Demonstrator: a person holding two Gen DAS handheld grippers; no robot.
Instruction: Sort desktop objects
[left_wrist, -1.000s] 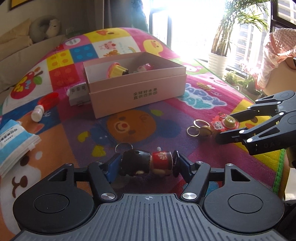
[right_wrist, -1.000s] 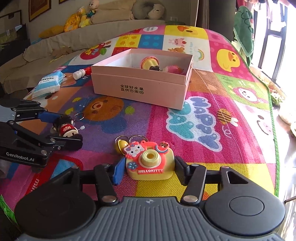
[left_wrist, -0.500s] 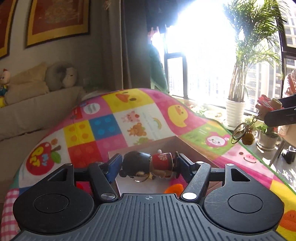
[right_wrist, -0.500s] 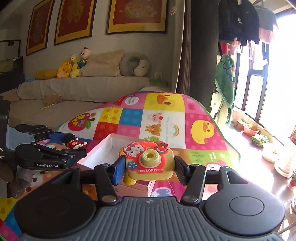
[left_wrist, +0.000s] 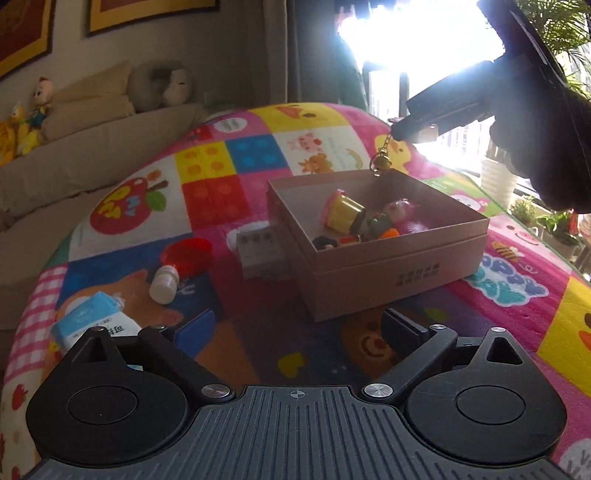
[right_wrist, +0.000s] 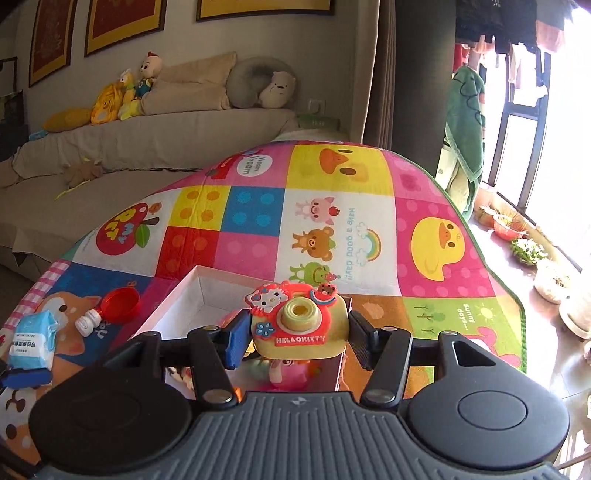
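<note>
The left gripper (left_wrist: 295, 326) has just been opening and its jaws now stand wide with nothing between them, only the colourful patchwork play mat (left_wrist: 240, 158) showing in the gap. At about 1 o'clock from it sits the open pink cardboard box (left_wrist: 388, 258), holding several small toys: a yellow and pink cup-shaped toy (left_wrist: 343, 212), a pink round figure (left_wrist: 400, 208), and a small black-headed figure in red (left_wrist: 338, 240) lying near the front wall. At 10 o'clock of the box lie a grey rectangular block (left_wrist: 258, 247), touching the box's side, a red bowl-shaped cap (left_wrist: 186, 254), a small white bottle (left_wrist: 164, 284) just beside the cap, and a blue and white tissue packet (left_wrist: 92, 321).

The right gripper (right_wrist: 297, 334) is clamped on a yellow and red Hello Kitty toy camera keychain (right_wrist: 299, 321), gripped at both sides, upright and facing the lens. In the left view this gripper hangs at 12 o'clock above the box's far wall, with a small brass bell on a chain (left_wrist: 380, 162) dangling from it just over the rim. Below the camera, the box's white inside (right_wrist: 207, 295) is visible.
</note>
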